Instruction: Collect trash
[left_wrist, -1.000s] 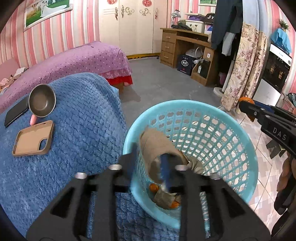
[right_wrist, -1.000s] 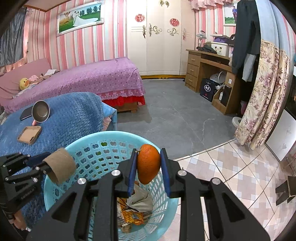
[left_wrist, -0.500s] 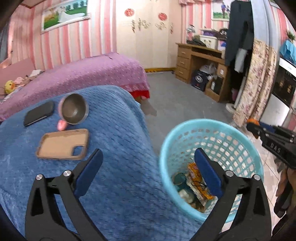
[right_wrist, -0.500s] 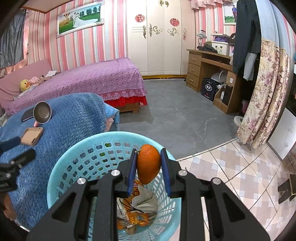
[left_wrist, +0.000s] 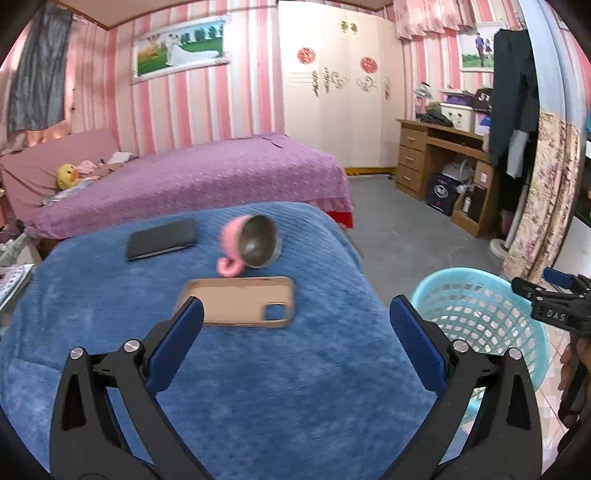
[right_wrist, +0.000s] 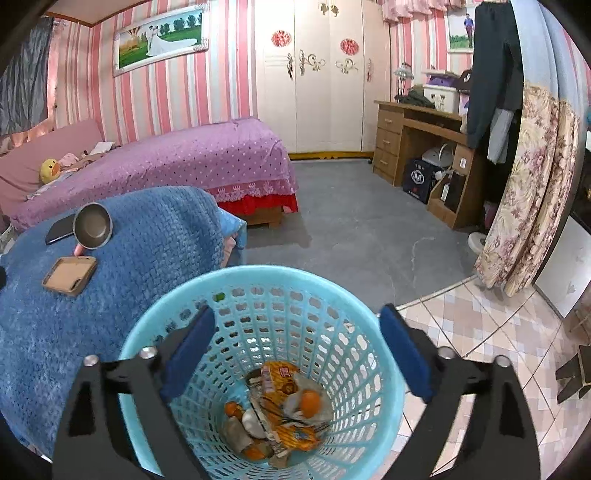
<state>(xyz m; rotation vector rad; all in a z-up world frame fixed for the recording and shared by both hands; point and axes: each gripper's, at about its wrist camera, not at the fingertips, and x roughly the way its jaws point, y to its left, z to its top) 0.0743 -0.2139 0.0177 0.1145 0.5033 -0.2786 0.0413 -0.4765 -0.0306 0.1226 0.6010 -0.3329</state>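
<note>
My right gripper (right_wrist: 295, 354) is opening its fingers over the light-blue plastic mesh basket (right_wrist: 369, 325); the orange it held now lies among the wrappers (right_wrist: 284, 406). My left gripper (left_wrist: 295, 332), emptied, gapes above the blue-blanketed table (left_wrist: 295, 387).

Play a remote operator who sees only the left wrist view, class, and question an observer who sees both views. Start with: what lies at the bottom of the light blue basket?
Observer: The right wrist view looks straight into the light blue basket. An orange snack wrapper lies crumpled at the bottom.
Operator: Any fruit in there?
Observer: Yes, an orange rests against the wrapper's right side.
Operator: I see only the tip of the right gripper. Is it carrying anything?
Observer: No. The right gripper is over the basket, its jaws are opening, and nothing is between them.
</note>
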